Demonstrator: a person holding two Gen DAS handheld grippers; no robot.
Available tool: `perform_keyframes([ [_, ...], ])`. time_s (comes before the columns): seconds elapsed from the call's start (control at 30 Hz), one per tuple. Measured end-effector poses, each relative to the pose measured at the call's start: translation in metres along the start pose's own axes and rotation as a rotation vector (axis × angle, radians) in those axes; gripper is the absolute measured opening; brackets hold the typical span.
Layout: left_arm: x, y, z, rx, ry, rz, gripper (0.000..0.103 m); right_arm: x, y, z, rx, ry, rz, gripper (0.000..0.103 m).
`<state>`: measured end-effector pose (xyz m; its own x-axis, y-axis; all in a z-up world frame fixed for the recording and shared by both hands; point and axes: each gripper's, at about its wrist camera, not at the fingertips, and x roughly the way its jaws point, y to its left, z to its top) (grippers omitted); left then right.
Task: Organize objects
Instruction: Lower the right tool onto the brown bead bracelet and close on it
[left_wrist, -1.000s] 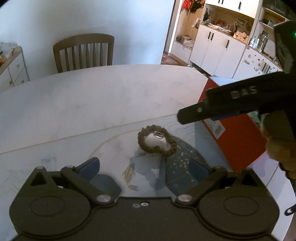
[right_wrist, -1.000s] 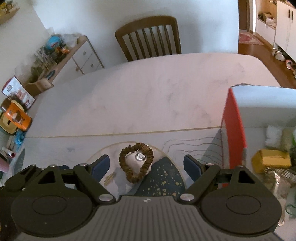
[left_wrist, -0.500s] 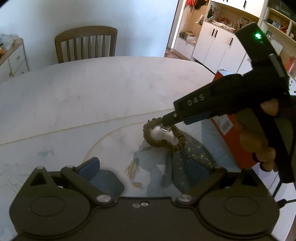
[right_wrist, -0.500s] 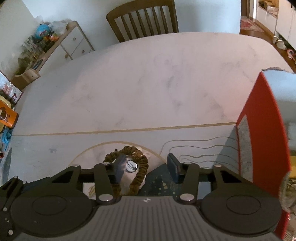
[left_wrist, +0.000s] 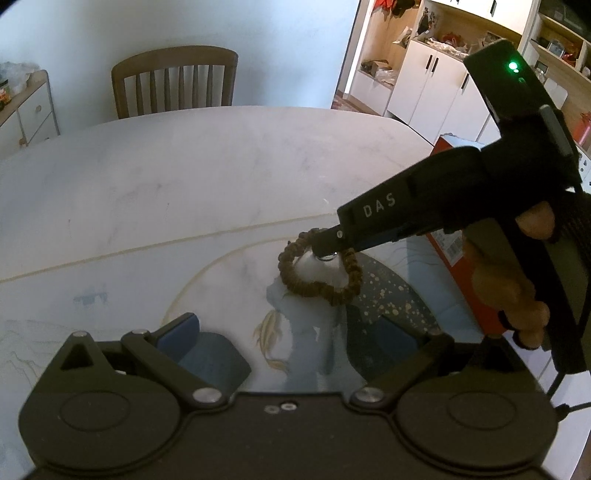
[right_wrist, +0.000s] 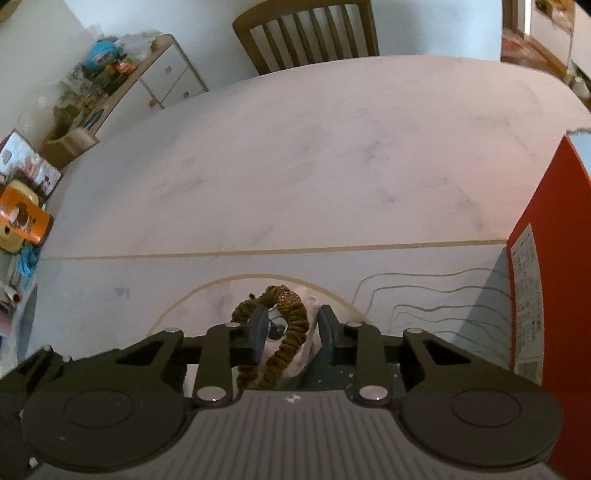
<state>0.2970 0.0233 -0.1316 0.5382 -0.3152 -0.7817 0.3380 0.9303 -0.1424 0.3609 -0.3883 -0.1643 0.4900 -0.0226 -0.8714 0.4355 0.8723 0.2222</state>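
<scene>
Scrunchie (right_wrist: 286, 332): brown ruched cloth, matt, with a small shiny metal piece. Table (left_wrist: 184, 184): smooth, glossy marble-look top. Beside the table: chair (left_wrist: 173, 85), brown wood; box (right_wrist: 554, 258), red card with paper label.

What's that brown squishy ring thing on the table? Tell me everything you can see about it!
The brown scrunchie is a hair tie of gathered, ruffled fabric, with one glittery golden patch on the loop. It lies on the table, looped around a small white thing with a shiny metal bit in the middle. The right gripper has its fingers closed in around that middle, one finger inside the loop and one outside, with part of the band between them. It looks soft and bent out of round.
</scene>
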Motion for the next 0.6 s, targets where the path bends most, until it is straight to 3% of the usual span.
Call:
perform_keyframes([
  [0.5,0.002,0.000,-0.001,0.005,-0.002,-0.005,0.102,-0.014,0.019,-0.026,-0.217,0.014,-0.092,0.024],
  [0.6,0.003,0.000,-0.002,0.008,-0.001,-0.006,0.102,-0.016,0.013,-0.031,-0.184,0.013,-0.088,0.014],
])
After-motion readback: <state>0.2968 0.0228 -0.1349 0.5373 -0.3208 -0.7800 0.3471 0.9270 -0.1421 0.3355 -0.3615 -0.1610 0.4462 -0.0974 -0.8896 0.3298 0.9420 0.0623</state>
